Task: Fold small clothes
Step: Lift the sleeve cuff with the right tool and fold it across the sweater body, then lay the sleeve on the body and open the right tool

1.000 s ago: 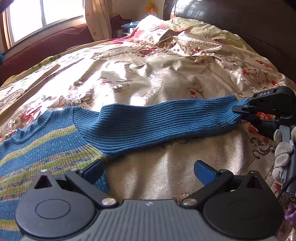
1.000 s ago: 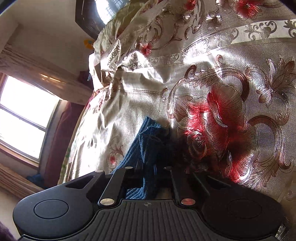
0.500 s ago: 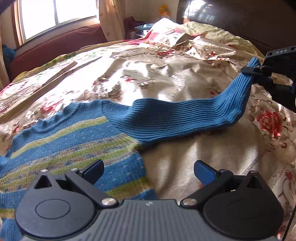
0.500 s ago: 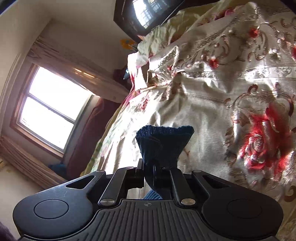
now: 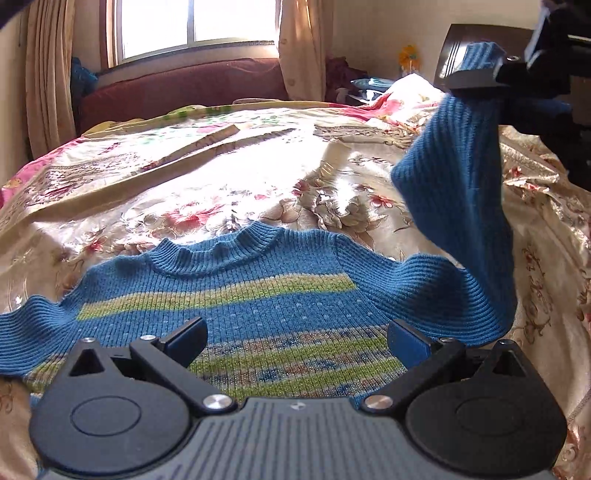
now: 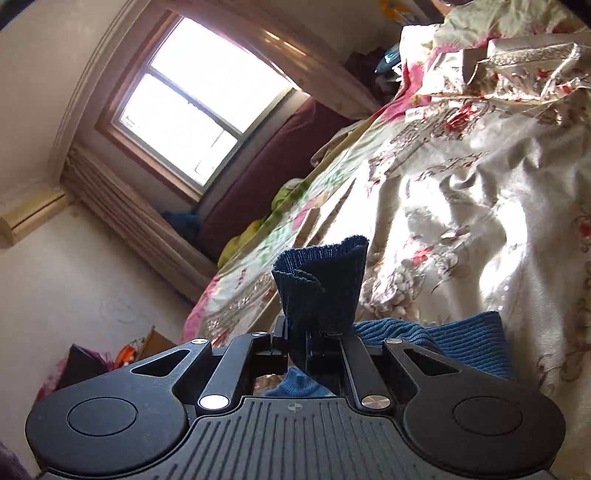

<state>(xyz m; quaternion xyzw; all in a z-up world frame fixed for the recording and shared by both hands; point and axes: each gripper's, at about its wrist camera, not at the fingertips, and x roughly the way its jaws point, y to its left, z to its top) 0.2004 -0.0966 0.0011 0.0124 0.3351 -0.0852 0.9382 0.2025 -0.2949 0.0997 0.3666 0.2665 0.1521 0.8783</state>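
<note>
One sweater (image 5: 258, 295) is seen, with two sleeves: one (image 5: 461, 206) is raised, the other (image 5: 26, 332) is laid flat. One bedspread (image 5: 221, 184), one window (image 5: 195, 26) and two curtains (image 5: 48, 74) are counted. Two grippers are counted: the left gripper (image 5: 295, 341) and the right gripper (image 6: 314, 343).

I see a ribbed, matt knit sweater (image 5: 236, 295), its sleeve cuff (image 6: 325, 280) coarse wool-like yarn. Under it lies a glossy satin floral bedspread (image 5: 229, 177), shiniest at twelve o'clock. My left gripper (image 5: 295, 341) is matt black plastic with bright metal rivets.
</note>
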